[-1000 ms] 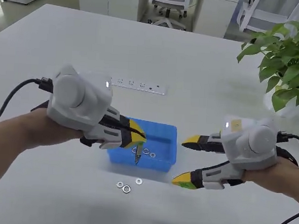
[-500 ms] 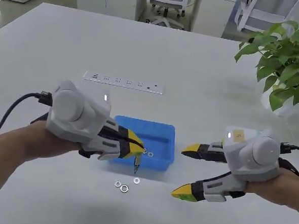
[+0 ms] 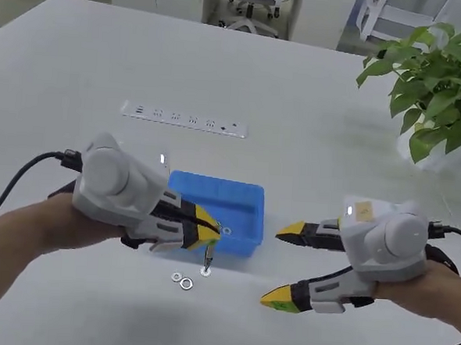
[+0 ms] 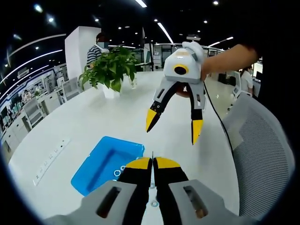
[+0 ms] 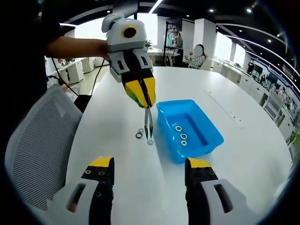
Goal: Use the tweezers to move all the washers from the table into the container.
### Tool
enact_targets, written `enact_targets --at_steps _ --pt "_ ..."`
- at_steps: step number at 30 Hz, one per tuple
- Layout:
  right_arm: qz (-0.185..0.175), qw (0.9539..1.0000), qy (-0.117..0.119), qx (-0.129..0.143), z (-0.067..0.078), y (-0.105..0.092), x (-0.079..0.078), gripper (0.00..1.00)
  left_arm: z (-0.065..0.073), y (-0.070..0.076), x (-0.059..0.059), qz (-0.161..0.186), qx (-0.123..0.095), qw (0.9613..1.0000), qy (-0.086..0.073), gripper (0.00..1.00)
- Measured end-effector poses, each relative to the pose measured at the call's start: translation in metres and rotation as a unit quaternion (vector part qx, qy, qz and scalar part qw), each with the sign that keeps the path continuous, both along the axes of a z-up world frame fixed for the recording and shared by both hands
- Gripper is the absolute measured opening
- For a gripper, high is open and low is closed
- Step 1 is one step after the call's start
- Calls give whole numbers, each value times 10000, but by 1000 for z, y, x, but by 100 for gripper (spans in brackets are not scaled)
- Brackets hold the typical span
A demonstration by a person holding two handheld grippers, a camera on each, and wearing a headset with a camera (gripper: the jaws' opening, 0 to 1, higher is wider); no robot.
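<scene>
Left gripper: jaws pressed together on the top of the tweezers, which hang point down just in front of the near wall of the container
Right gripper: jaws wide apart with nothing between them, hovering to the right of the container and well apart from the work
Loose washers: three lie on the table near the container, two close together on the left and one alone to the right, directly under the tweezers' tips
Stored washers: three rest on the blue floor of the container
Contact: I cannot tell if the tips touch the single washer or only hover over it
Slip risk: the washer is thin and flat on a smooth surface, so the tips may slide over it and push it away
Tool risk: the tweezers are held only at their top, so pressing down on the table may turn them in the jaws
Drop risk: a weak pinch may let the washer fall before it passes the near wall
</scene>
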State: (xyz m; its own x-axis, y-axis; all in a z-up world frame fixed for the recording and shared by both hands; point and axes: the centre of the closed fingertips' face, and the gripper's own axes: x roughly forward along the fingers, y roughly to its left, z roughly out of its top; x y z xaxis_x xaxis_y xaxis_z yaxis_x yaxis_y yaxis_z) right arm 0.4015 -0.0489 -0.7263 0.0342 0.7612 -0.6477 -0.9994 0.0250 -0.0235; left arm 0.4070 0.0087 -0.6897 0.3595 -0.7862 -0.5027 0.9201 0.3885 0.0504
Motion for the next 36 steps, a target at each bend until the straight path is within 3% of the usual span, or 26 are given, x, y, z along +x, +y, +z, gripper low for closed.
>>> enact_targets --at_steps 16,36 --pt "-29 9999 89 -37 -8 -3 -4 62 -11 0 0 7 -12 10000 82 6" --pt "14 9999 130 -33 -11 2 -6 61 -13 0 1 -15 -79 9999 89 6"
